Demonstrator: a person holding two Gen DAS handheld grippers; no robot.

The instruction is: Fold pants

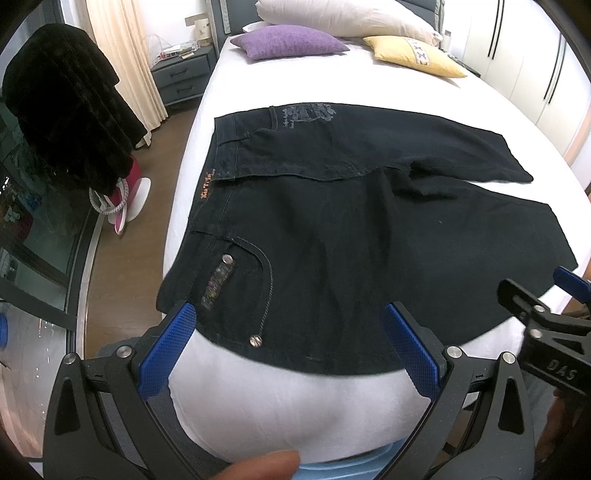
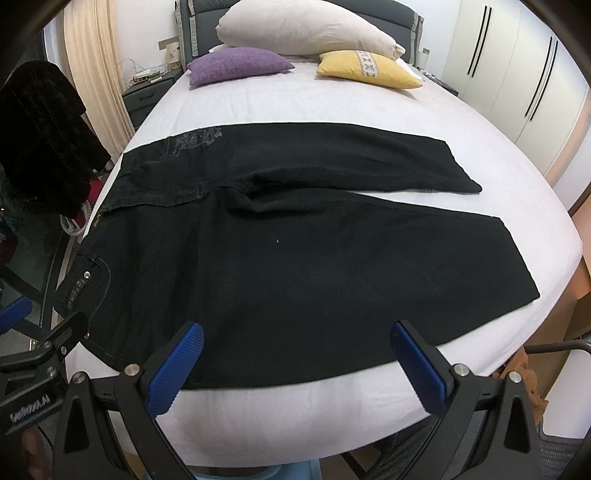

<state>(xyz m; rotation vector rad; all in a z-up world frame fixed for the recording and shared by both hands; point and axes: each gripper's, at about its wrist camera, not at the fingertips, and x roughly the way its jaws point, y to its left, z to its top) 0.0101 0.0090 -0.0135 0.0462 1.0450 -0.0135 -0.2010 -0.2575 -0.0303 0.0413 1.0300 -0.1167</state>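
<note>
The pants (image 1: pixel 332 229) are lying spread flat across the near end of the bed (image 1: pixel 280 406), waistband to my left, the two legs running off to my right and splaying apart. Dark denim, so I am expecting them to be fairly heavy and limp: they are likely to drape and sag rather than hold shape, but the cloth should not be slippery. I am judging the thick waistband and the leg hems to be the surest places to pinch, since seams give the pads something firm.

My left gripper (image 1: pixel 291 321) is hovering over the near pocket corner, jaws spread wide, gripping nothing. My right gripper (image 2: pixel 297 341) is hovering over the near leg's edge, likewise spread and empty.

Counting: one pair of pants, two legs, two grippers. Beyond them, three pillows at the headboard: white (image 2: pixel 306 27), purple (image 2: pixel 238 64), yellow (image 2: pixel 367 68).
</note>
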